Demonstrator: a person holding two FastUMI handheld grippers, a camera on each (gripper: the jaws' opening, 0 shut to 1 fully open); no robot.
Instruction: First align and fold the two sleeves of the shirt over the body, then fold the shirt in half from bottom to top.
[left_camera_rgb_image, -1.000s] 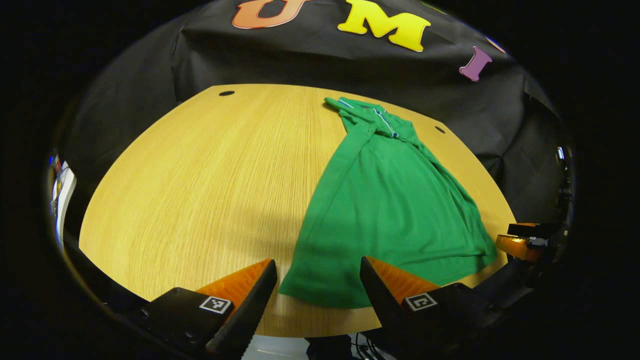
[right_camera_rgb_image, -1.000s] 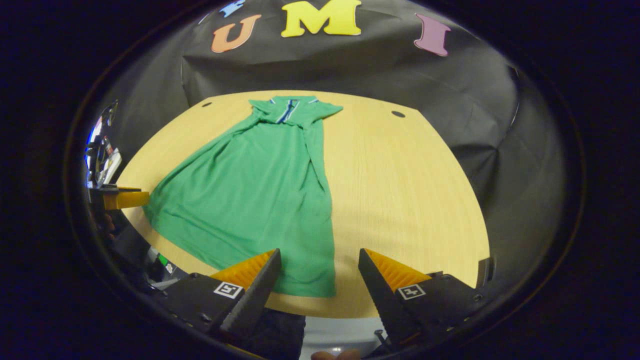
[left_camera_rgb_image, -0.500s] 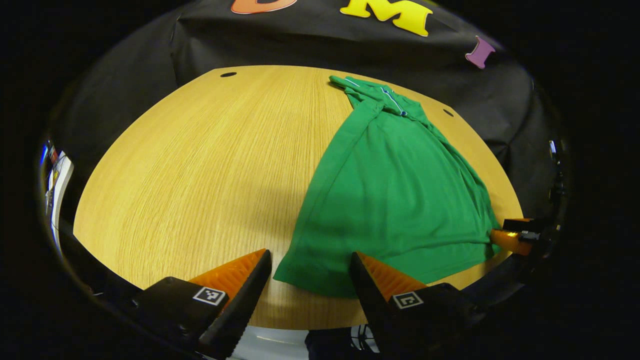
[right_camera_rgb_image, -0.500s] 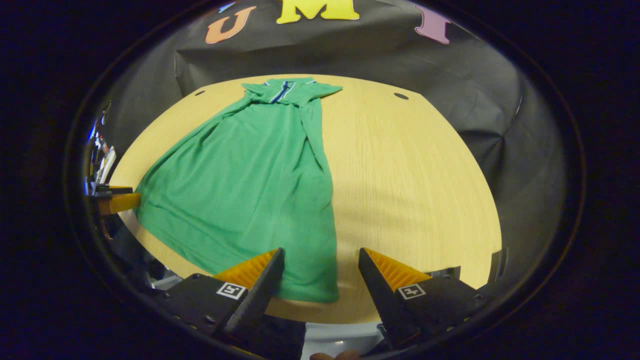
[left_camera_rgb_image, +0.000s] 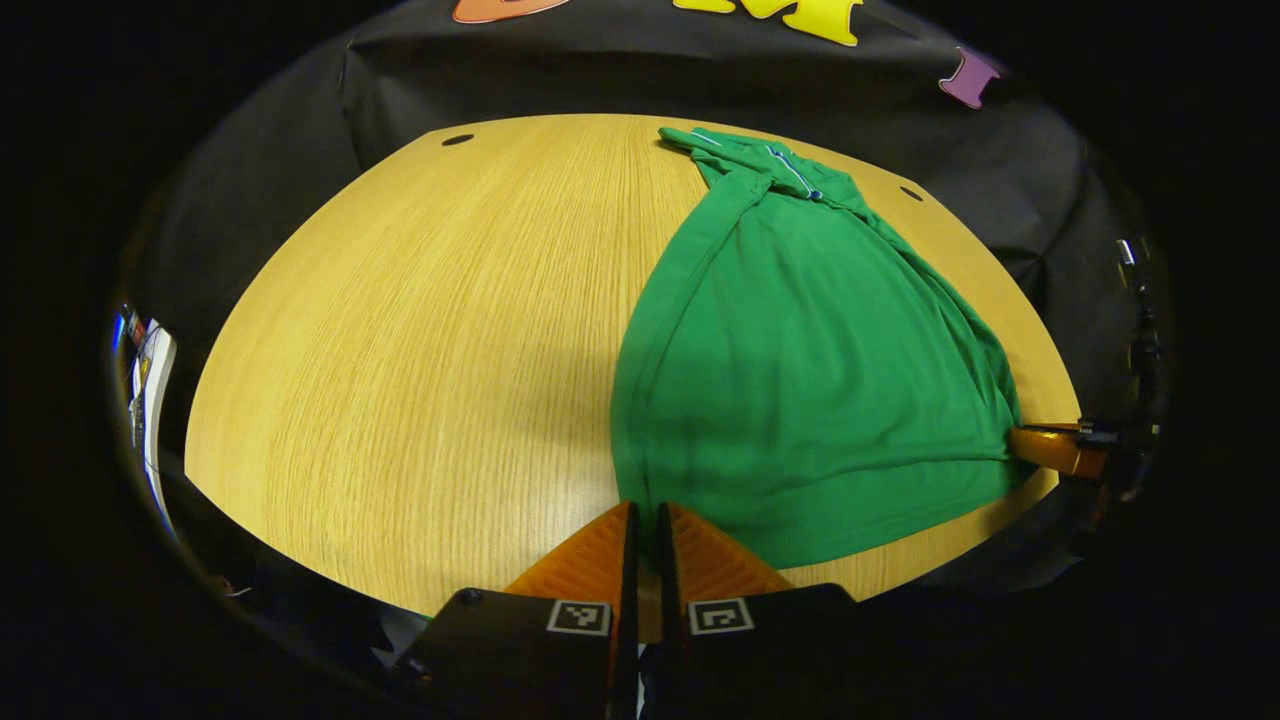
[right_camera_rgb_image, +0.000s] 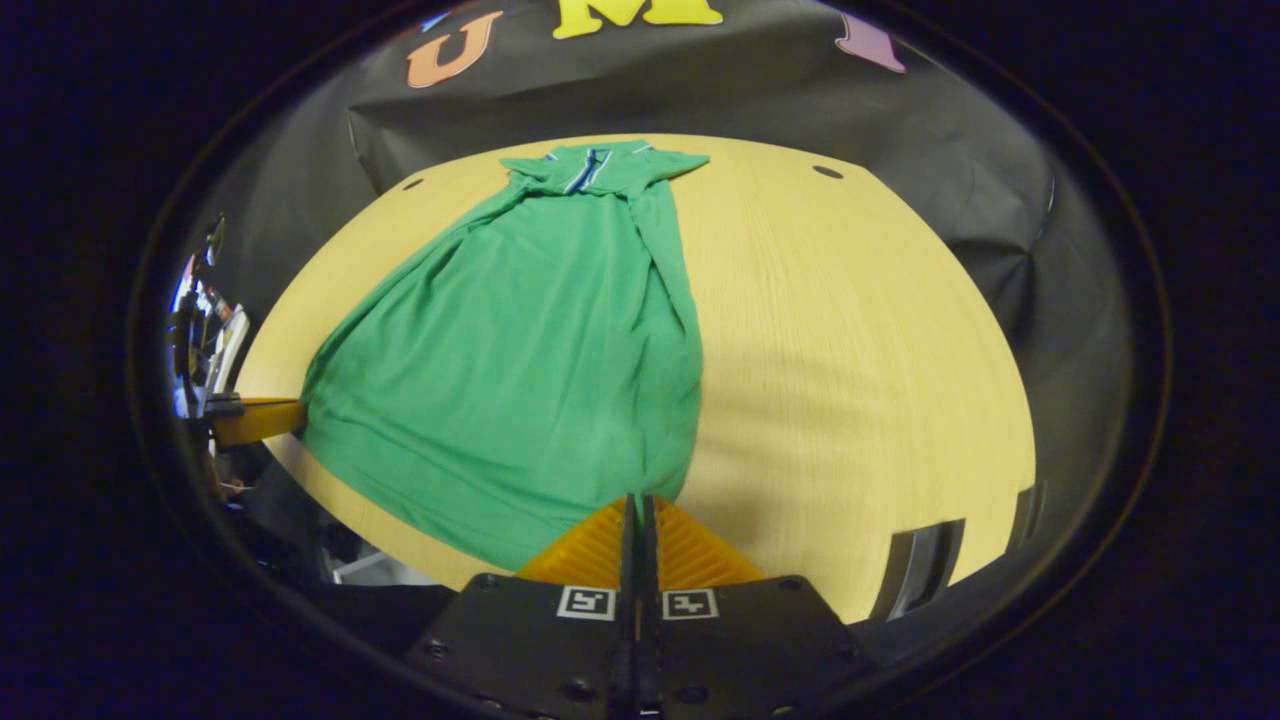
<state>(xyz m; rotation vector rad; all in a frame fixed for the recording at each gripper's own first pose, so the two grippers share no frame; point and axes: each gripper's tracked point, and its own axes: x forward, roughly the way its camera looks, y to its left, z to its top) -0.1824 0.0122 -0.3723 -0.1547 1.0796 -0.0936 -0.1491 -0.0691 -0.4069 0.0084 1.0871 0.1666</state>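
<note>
A green polo shirt (left_camera_rgb_image: 800, 350) lies lengthwise on the wooden table (left_camera_rgb_image: 420, 330), collar far and hem near, with both sleeves tucked in over the body. My left gripper (left_camera_rgb_image: 645, 515) is shut on the hem's near-left corner, the cloth puckering at its tips. In the right gripper view the same shirt (right_camera_rgb_image: 530, 330) runs up to its striped collar (right_camera_rgb_image: 585, 170), and my right gripper (right_camera_rgb_image: 636, 505) is shut on the hem's near-right corner. Each view catches the other gripper at the far hem corner: right gripper (left_camera_rgb_image: 1045, 447), left gripper (right_camera_rgb_image: 255, 420).
The table's front edge runs just under both grippers. Small round holes (left_camera_rgb_image: 457, 140) (right_camera_rgb_image: 827, 172) mark the table's far corners. Black cloth hangs behind the table. Some clutter (left_camera_rgb_image: 150, 370) sits beyond the table's left side. Bare wood (right_camera_rgb_image: 850, 350) lies on both sides of the shirt.
Both grippers were open just short of the hem; they have moved onto its two corners and shut. The hem now bunches slightly at each grip.
</note>
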